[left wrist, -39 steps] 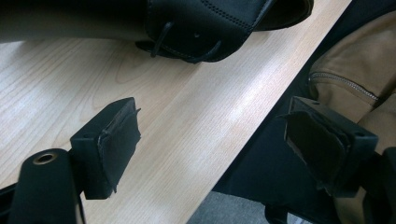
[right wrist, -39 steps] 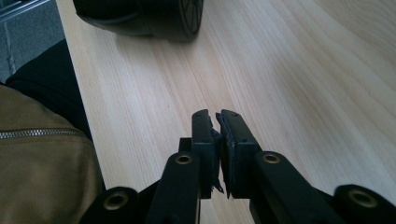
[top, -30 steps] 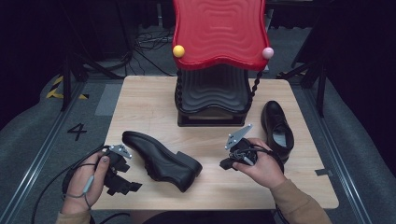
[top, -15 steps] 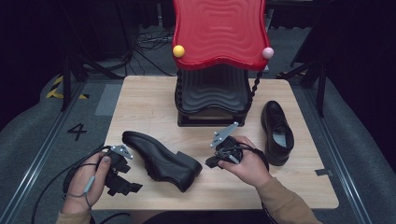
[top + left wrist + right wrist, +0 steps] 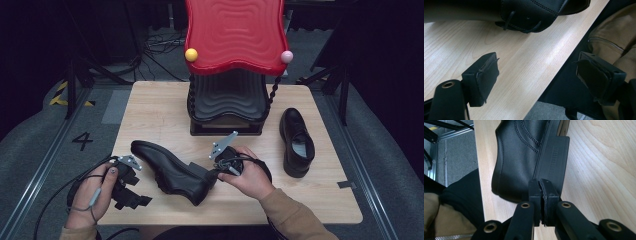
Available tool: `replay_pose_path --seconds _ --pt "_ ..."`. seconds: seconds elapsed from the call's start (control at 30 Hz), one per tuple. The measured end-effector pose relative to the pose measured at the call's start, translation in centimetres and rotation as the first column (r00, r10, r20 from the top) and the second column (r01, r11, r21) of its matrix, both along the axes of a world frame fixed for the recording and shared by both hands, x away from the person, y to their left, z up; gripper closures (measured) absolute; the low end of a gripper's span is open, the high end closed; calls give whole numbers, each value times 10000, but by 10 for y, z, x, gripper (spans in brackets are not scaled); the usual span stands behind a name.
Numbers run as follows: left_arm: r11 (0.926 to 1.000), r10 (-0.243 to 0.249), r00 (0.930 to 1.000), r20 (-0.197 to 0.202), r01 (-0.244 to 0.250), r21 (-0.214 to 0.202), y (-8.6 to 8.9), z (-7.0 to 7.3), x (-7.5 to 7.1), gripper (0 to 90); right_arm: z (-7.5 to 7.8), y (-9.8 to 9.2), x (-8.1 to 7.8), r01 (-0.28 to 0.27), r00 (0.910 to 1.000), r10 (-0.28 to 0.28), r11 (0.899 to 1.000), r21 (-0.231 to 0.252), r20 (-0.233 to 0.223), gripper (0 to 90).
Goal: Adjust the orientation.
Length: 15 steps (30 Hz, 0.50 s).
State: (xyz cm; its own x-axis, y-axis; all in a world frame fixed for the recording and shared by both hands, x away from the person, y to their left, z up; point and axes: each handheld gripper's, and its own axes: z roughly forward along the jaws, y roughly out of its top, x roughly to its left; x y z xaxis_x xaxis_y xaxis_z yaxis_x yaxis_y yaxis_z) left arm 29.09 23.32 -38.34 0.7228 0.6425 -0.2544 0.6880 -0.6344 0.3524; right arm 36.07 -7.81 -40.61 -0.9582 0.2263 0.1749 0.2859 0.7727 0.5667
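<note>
Your right gripper [image 5: 543, 195]: jaws together, empty, just closing, tips at heel of black leather lace-up shoe [image 5: 172, 171] near table's [image 5: 155, 107] front edge. Your left gripper [image 5: 534, 75]: jaws apart, empty, at front-left corner. Risk: closed tips shove shoe sideways, toward front edge.

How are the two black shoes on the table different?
The near shoe lies tipped on its side, slanted across the table; the far shoe stands upright on its sole, opening up. The near shoe lies between the two hand-held grippers; the far one sits alone at the right. Both are black leather.
</note>
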Motion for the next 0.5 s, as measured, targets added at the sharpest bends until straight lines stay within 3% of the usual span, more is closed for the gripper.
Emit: replay_pose_path --seconds 0.17,0.37,0.5 --pt "10000 -14 10000 31 14 34 0 0 1 185 -3 0 1 130 9999 -129 9999 63 -105 889" --pt "10000 -24 10000 26 24 6 -1 1 -1 185 -1 3 0 -18 9993 28 9996 -275 369 896" --pt "10000 -49 10000 71 49 38 0 2 -1 185 1 2 4 186 9993 -173 9991 -394 330 897"
